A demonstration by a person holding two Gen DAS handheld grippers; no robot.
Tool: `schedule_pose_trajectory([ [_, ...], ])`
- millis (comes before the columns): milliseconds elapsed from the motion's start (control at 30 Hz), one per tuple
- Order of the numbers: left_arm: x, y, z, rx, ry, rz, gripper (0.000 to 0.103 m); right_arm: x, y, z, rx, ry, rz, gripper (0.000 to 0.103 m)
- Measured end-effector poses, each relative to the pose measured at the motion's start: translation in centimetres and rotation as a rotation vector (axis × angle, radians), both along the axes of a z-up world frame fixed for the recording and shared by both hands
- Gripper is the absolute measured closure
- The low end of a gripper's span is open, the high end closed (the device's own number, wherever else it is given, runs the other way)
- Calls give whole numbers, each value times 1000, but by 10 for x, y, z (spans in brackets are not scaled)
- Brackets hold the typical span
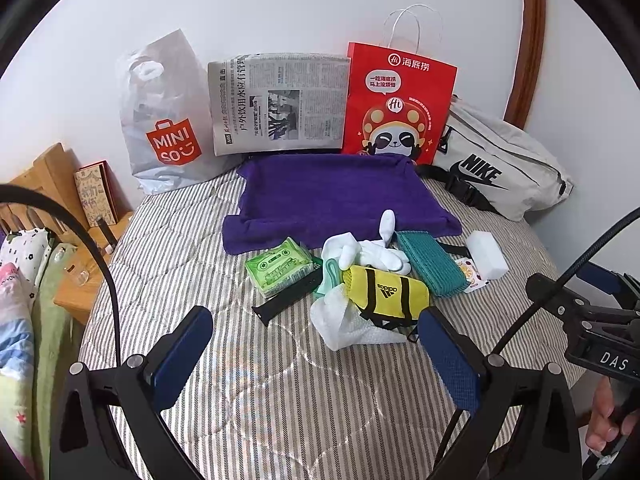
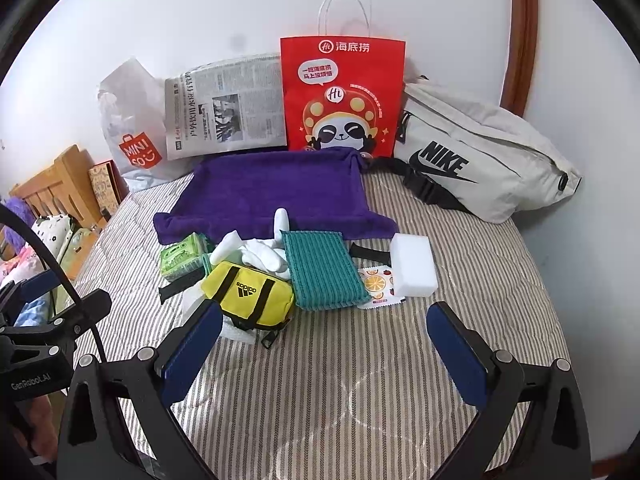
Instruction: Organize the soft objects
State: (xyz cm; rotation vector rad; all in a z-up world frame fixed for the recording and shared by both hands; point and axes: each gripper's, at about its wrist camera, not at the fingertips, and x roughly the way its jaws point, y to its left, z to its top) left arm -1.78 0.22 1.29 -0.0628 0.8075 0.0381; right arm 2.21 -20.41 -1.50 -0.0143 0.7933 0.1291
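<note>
**Sorting not yet begun: both grippers empty over the pile**

The left gripper (image 1: 316, 344) and right gripper (image 2: 324, 344) both hang released, jaws wide, holding nothing. Just ahead, mid-bed (image 2: 360, 400), the soft things lie heaped: yellow pouch (image 1: 386, 294), white gloves (image 1: 374, 254), teal cloth (image 2: 322, 270), white sponge (image 2: 412, 264). The purple towel (image 2: 276, 196) lies beyond, toward the wall edge, bare. Judging by this, everything remains to sort. Only the left view shows the green tissue pack (image 1: 280, 268) whole; the right view shows the fruit-print sachet (image 2: 378, 282) clearly.
</note>
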Motion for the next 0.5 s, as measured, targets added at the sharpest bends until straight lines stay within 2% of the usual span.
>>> schedule_pose_trajectory([
  [500, -1, -1, -1, 4, -2, 1, 0, -2, 1, 0, -1, -1, -2, 2],
])
